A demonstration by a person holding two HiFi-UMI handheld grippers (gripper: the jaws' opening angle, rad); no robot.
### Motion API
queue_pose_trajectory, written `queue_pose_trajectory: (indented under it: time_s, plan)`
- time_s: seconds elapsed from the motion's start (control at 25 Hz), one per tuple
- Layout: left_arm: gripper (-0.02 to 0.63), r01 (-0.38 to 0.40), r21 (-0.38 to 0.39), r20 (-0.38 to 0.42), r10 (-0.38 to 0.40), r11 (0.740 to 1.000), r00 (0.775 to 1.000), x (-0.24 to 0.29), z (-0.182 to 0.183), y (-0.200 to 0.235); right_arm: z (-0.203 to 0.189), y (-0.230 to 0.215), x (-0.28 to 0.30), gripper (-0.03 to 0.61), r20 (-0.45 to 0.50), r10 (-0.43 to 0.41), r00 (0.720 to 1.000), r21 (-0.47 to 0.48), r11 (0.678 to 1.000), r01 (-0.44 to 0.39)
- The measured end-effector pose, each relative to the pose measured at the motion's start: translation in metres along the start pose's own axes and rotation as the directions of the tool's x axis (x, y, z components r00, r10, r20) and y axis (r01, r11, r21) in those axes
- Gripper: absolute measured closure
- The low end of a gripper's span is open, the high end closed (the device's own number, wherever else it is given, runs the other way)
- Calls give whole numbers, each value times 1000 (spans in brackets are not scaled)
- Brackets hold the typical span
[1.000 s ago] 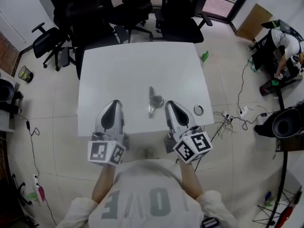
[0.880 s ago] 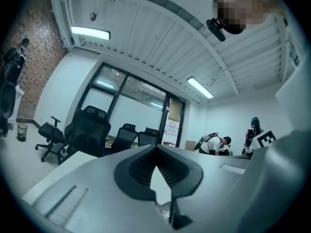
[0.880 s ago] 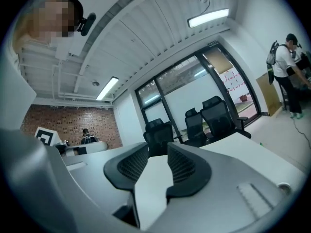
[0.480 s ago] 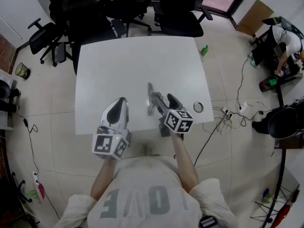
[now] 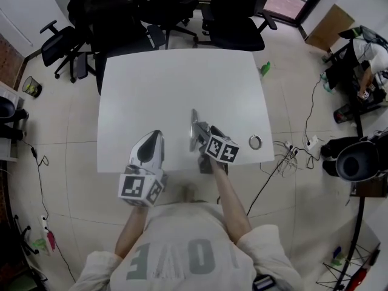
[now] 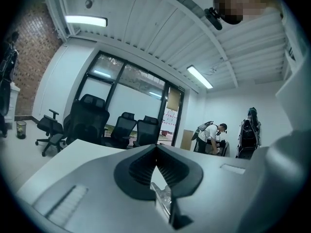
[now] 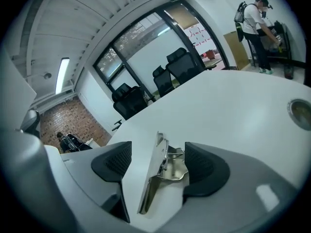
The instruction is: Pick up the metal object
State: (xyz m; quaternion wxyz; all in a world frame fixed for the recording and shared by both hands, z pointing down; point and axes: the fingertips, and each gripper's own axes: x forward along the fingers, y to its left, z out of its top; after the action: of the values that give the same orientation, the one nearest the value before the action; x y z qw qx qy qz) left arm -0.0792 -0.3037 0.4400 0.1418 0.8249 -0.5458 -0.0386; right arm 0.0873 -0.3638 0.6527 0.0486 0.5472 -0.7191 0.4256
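The metal object is a shiny spring clip (image 5: 194, 129) lying near the front of the white table (image 5: 157, 83). In the right gripper view the clip (image 7: 160, 171) lies flat between the two dark pads (image 7: 114, 161), touching neither. My right gripper (image 5: 202, 133) sits low over the clip, and its jaws are opening with the clip in the gap. My left gripper (image 5: 153, 139) rests to the left of the clip, with its jaws shut on nothing. Through the left gripper (image 6: 156, 152) a bit of the clip (image 6: 163, 198) shows below the closed tips.
A small metal ring (image 5: 254, 142) lies near the table's front right corner, also visible as the ring (image 7: 299, 108) in the right gripper view. Black office chairs (image 5: 230, 17) stand behind the table. Cables (image 5: 291, 153) trail on the floor at the right, where a person (image 5: 367, 59) bends over.
My right gripper has moved left from the table's front edge onto the clip, and its jaws have gone from shut to wide apart. The left gripper has barely shifted.
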Motion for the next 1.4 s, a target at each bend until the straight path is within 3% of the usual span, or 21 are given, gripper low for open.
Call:
queue_pose_trajectory:
  time_s: [0.44, 0.56, 1.16, 1.4]
  plan:
    - [612, -44, 19, -25, 45, 999, 999, -4, -11, 13, -15, 4, 8, 380, -79, -28, 997, -90, 996, 21]
    - [612, -54, 15, -25, 54, 998, 998, -7, -13, 15, -18, -3, 6, 475, -91, -79, 993, -122, 990, 67]
    - [612, -56, 22, -22, 57, 998, 998, -10, -9, 14, -17, -3, 1, 502, -94, -36, 995, -76, 997, 29]
    - [613, -63, 31, -15, 63, 998, 998, -13, -12, 15, -4, 11, -8, 531, -51, -75, 996, -224, 973, 62]
